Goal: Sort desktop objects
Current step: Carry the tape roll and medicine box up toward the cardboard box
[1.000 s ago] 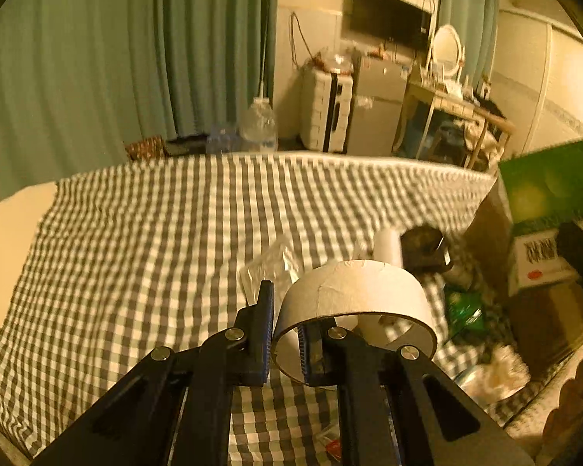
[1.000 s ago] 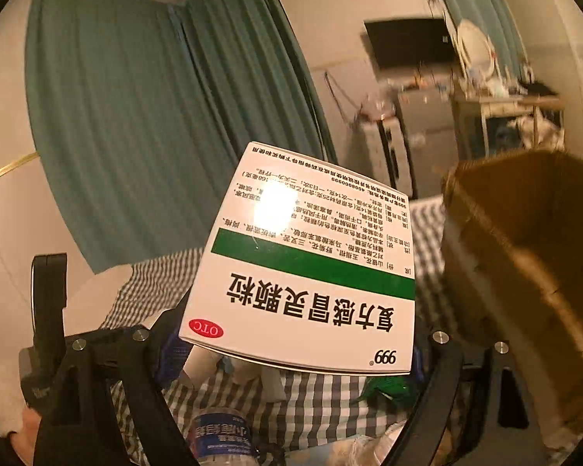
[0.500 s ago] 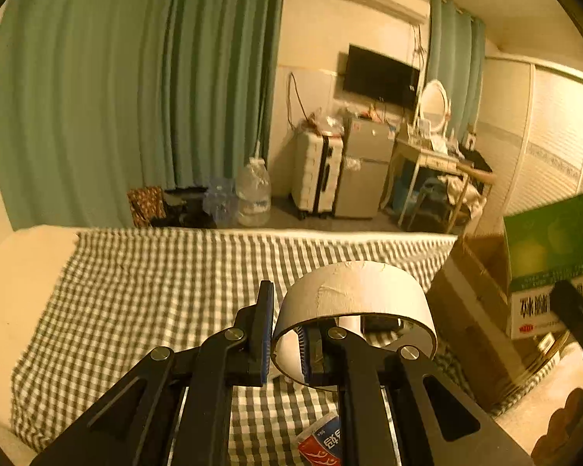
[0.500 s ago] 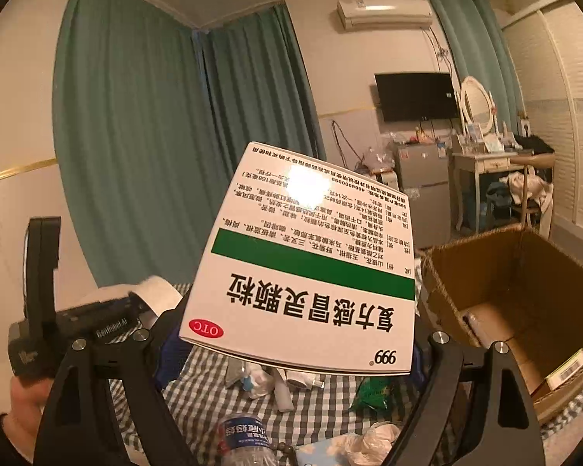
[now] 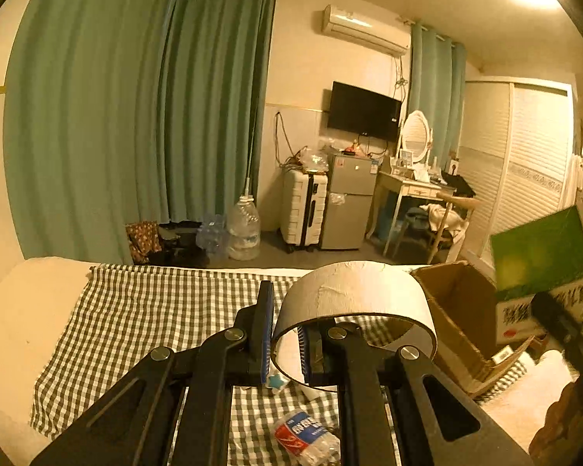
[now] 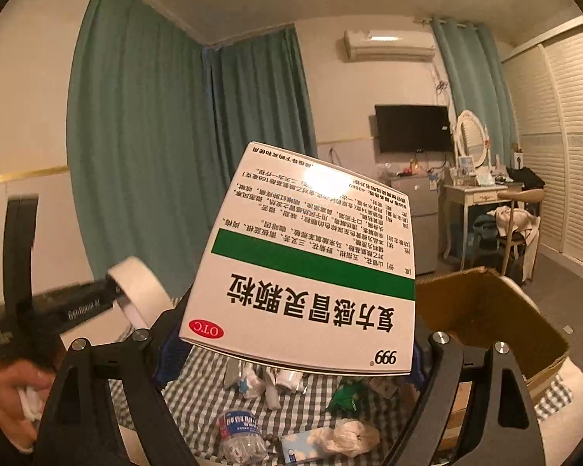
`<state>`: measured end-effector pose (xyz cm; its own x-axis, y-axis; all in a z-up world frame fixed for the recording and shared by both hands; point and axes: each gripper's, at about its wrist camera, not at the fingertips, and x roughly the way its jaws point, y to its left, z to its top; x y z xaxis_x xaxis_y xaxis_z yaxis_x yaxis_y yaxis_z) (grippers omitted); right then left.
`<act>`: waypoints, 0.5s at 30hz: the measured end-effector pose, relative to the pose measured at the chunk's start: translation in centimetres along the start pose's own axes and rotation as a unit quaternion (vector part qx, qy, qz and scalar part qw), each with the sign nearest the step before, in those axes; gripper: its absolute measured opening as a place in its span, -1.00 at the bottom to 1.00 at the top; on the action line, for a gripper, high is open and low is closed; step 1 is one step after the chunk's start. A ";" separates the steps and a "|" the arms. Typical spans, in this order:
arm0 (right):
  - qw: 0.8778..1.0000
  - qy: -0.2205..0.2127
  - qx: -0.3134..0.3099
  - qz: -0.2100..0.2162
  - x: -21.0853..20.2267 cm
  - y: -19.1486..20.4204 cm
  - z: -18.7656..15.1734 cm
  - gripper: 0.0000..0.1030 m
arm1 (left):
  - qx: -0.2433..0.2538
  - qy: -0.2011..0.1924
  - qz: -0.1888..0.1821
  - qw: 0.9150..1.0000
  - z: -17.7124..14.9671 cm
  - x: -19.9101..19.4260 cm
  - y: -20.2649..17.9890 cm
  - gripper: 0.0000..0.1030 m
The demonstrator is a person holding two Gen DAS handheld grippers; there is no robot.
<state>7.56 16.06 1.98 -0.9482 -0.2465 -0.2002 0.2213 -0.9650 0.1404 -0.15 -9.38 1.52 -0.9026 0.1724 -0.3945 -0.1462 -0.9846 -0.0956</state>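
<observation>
While the white cardboard tape roll [image 5: 353,303] hangs in the air above the green-and-white checked cloth [image 5: 144,310], the left gripper [image 5: 285,343] is clamped on its wall, one blue-padded finger outside the ring and the other inside it. In the right wrist view the same roll [image 6: 142,291] shows at the left, raised beside the box. The right gripper [image 6: 291,365] is closed on a white medicine box with a green band and black Chinese print [image 6: 307,272], which is tilted, its text upside down to the camera, and fills the middle of that view; from the left wrist view the box's green face [image 5: 540,248] shows at the right edge, above the open brown cardboard carton [image 5: 458,310]. That carton [image 6: 486,310] stands at the right end of the cloth, just beside the held box. Below the grippers, on the cloth, lie a crushed clear plastic bottle with a red-and-blue label [image 5: 307,439], a green wrapper [image 6: 346,392], crumpled white tissue [image 6: 349,435] and other small litter too blurred to tell apart. Behind, teal curtains [image 5: 136,116] hang by a wall-mounted black television [image 5: 363,116].
</observation>
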 end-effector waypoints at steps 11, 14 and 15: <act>0.999 -0.035 -0.015 0.003 -5.9 -1.2 3.6 0.66 | 0.004 -0.016 0.013 1.000 1.3 -3.6 -2.8 -0.77; 0.999 -0.039 -0.021 0.004 -7.1 -1.7 4.2 0.66 | 0.001 -0.022 0.021 1.000 1.7 -4.6 -4.1 -0.77; 0.999 -0.042 -0.025 0.003 -7.6 -2.0 4.5 0.66 | -0.001 -0.024 0.023 0.999 1.8 -4.9 -4.4 -0.77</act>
<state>13.30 20.30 7.59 -0.9618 -0.2470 -0.1180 0.2369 -0.9671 0.0931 4.20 -5.95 5.58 -0.9263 0.1258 -0.3551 -0.1040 -0.9914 -0.0798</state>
